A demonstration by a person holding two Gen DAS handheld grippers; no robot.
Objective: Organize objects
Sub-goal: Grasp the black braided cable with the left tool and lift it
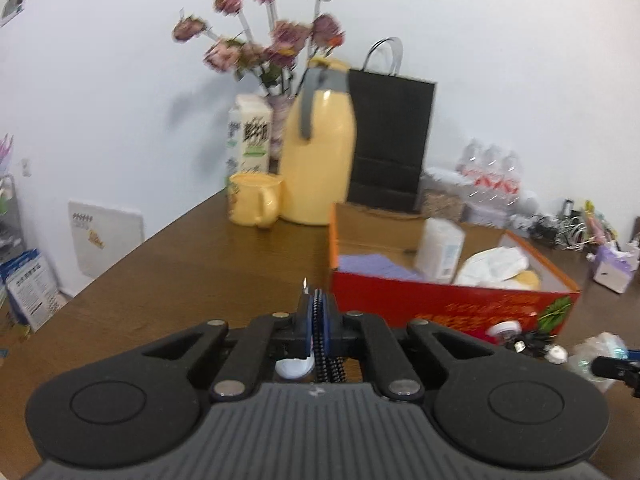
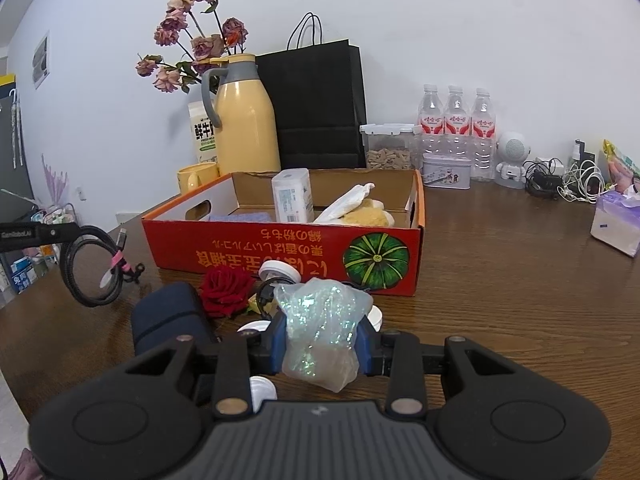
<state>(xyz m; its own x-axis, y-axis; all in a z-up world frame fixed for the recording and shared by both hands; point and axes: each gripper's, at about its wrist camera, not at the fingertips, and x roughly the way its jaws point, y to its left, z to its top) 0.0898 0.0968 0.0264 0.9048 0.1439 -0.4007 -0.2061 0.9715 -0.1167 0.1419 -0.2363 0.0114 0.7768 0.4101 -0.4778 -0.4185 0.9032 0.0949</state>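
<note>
Left tongs [image 1: 318, 300] – pads pressed together on a black braided cable [image 1: 328, 364], which passes between them at lower centre of the left wrist view. In the right wrist view the same cable [image 2: 90, 268] hangs as a coiled loop at left.

Right tongs [image 2: 322, 334] – pinching a crinkled, glittery plastic bag [image 2: 320, 332] at lower centre.

Just above the bag: a red rose [image 2: 226, 290] and white lids [image 2: 278, 270] on the brown table [image 2: 520, 300], near the front wall of the red cardboard box [image 2: 280, 256]. Inside the box a white packet [image 2: 292, 200] stands upright. Behind, at upper centre: yellow jug [image 2: 246, 132], black paper bag [image 2: 320, 108].
</note>
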